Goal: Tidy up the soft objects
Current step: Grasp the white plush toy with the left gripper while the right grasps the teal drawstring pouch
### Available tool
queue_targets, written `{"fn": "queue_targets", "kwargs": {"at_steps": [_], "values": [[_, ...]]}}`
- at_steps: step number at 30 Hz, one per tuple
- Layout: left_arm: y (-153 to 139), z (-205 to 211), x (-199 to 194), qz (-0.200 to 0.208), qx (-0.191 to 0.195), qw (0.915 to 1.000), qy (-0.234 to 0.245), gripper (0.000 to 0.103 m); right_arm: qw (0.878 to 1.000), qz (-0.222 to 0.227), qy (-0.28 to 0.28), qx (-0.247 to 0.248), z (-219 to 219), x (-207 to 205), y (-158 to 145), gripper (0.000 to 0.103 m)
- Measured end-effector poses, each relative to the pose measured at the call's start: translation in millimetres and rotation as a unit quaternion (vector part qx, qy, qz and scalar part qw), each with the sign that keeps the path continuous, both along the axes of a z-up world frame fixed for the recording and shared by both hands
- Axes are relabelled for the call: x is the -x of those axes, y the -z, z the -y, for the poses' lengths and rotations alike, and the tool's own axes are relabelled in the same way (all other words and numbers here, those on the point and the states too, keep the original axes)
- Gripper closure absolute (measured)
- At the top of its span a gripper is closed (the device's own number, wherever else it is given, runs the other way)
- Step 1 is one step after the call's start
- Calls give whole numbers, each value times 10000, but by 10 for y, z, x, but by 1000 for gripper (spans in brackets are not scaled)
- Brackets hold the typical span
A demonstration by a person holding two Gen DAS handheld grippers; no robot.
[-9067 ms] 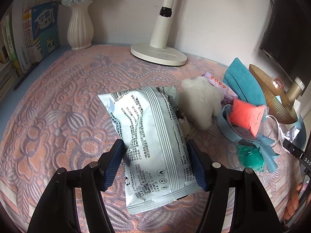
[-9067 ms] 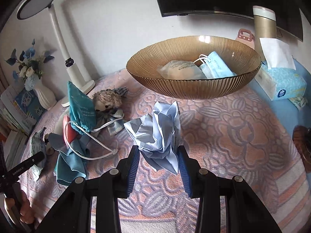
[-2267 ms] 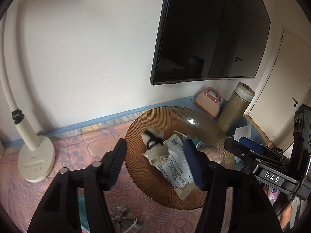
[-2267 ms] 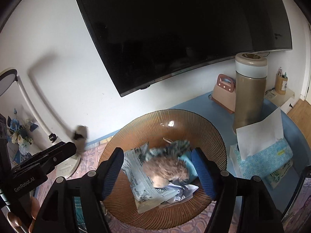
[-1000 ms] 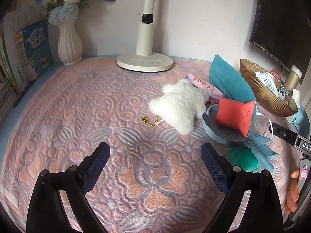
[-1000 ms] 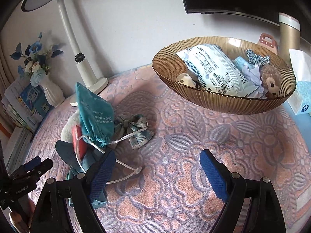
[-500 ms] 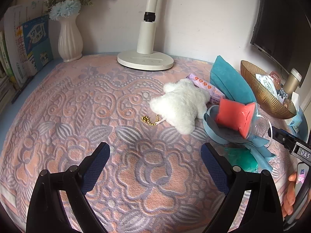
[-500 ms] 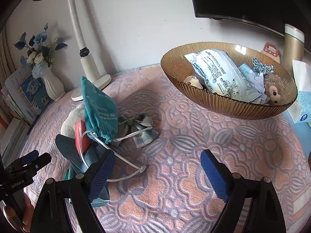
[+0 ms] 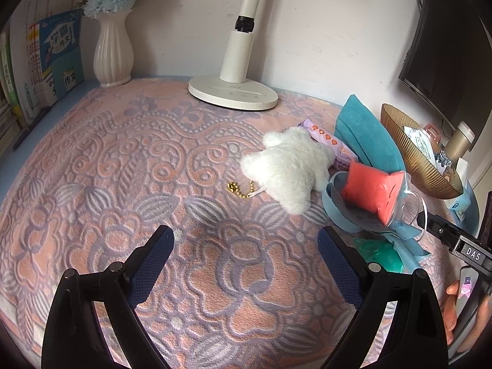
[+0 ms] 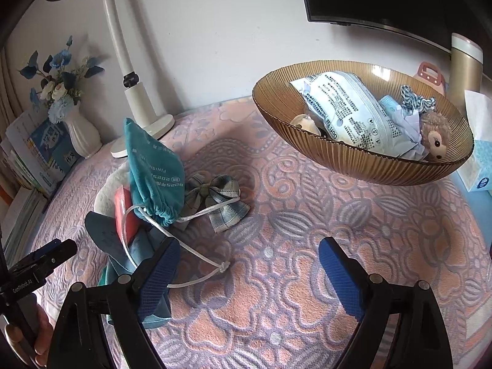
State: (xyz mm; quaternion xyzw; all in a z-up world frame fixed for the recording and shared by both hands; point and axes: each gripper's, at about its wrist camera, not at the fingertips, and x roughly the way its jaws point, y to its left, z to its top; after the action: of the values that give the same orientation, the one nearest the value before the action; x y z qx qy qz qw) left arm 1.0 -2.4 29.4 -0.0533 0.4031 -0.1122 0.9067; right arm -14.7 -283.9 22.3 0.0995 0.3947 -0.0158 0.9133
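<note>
My left gripper [image 9: 246, 243] is open and empty above the patterned cloth, short of a white plush star [image 9: 289, 166]. Beside the star lie a red packet [image 9: 372, 189], a teal drawstring pouch [image 9: 366, 135] and a pink wrapper [image 9: 332, 144]. My right gripper [image 10: 249, 255] is open and empty, near the teal pouch [image 10: 153, 172], its white cord [image 10: 196, 252] and a grey plaid bow [image 10: 215, 196]. The amber bowl [image 10: 363, 160] holds a white snack bag [image 10: 341, 110], crumpled paper and a small plush hedgehog [image 10: 435, 138].
A white desk lamp base [image 9: 233, 90], a white vase with flowers [image 9: 112, 52] and books [image 9: 55, 61] stand at the back. A tissue box [image 10: 479, 166] and a flask [image 10: 464, 67] stand by the bowl. A dark monitor hangs on the wall.
Both grippers have drawn a little closer to the pile of soft things; the star and the pouch look larger. Both stay open and empty.
</note>
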Motion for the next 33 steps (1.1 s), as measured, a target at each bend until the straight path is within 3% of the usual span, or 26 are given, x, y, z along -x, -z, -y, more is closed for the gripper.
{"fn": "queue_targets", "kwargs": {"at_steps": [5,9,12,15,16,20,27,28,29,30,32,33], "values": [[-13,-34,19,22,8,9998,-190,9,10000,58,-6,-45,8,5,-19,12],[-12,-35,-10,-195,-114,9996,-143,9,9987,267,79,-418,122,86,-113,12],[-139,-49,-24,-211,-205,9996,-38,9,9965,264,76,-794,165,54,-256,12],[-351,-37,-123,-44,-466,9989,-51,9,9974,338,-164,-607,4,-62,-490,13],[-409,-13,-172,35,-594,9982,-34,9,9979,333,-291,-472,-90,-128,-555,15],[-422,187,-447,92,-1020,9938,443,9,9950,218,-928,-286,-446,-431,-608,43],[-116,420,-790,-438,-597,9876,1385,10,9895,-370,-1384,-168,-707,-845,-209,48],[-70,451,-837,-509,-615,9866,1423,12,9890,-423,-1417,-94,-728,-876,-154,60],[-33,478,-877,-540,-662,9863,1411,20,9881,-475,-1458,-109,-736,-911,-105,74],[7,501,-901,-582,-657,9860,1415,30,9880,-478,-1454,-187,-717,-928,-76,75],[82,512,-970,-795,-385,9844,1522,37,9887,-381,-1394,-403,-636,-935,-70,86],[88,506,-976,-789,-261,9848,1525,48,9888,-312,-1352,-553,-576,-921,-80,87]]}}
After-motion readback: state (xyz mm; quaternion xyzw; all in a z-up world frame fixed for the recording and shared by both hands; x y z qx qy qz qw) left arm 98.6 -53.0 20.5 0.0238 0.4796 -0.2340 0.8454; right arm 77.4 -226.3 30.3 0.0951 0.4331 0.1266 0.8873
